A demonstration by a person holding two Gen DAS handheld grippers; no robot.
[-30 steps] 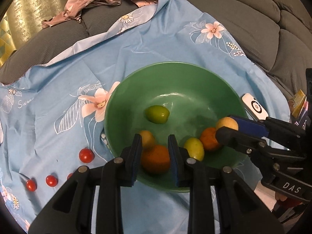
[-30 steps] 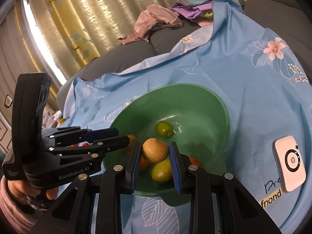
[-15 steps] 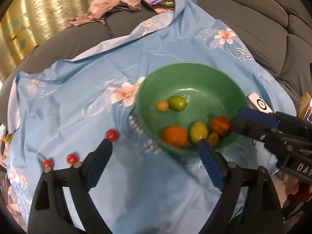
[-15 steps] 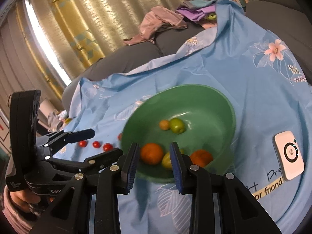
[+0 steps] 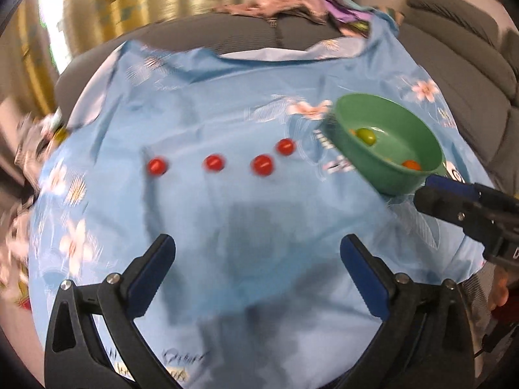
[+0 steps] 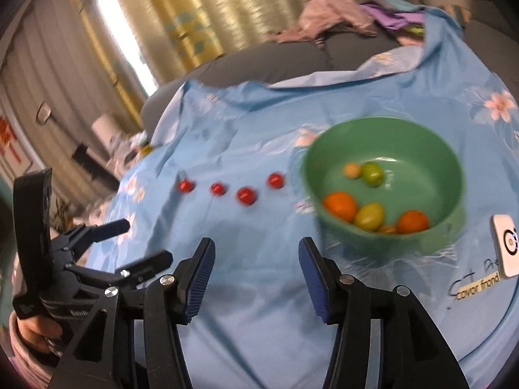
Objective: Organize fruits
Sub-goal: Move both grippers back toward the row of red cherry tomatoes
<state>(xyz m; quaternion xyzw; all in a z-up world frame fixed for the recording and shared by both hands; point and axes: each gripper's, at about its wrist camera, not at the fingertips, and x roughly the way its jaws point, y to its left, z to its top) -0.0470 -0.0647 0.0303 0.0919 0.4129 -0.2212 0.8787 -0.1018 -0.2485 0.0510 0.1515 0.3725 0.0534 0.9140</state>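
Nearest: left gripper (image 5: 258, 253) stood spread to its widest, jaws opening, nothing between them; right gripper (image 6: 256, 259) was partly spread, jaws opening, also empty. Both hung above bare blue floral cloth (image 6: 259, 324). Beyond them four red cherry tomatoes (image 5: 214, 163) lay in a loose row on the cloth. Farther right, the green bowl (image 6: 447, 175) held two oranges (image 6: 340, 206), two green fruits and smaller pieces. A white device (image 6: 506, 249) lay just beside the bowl.
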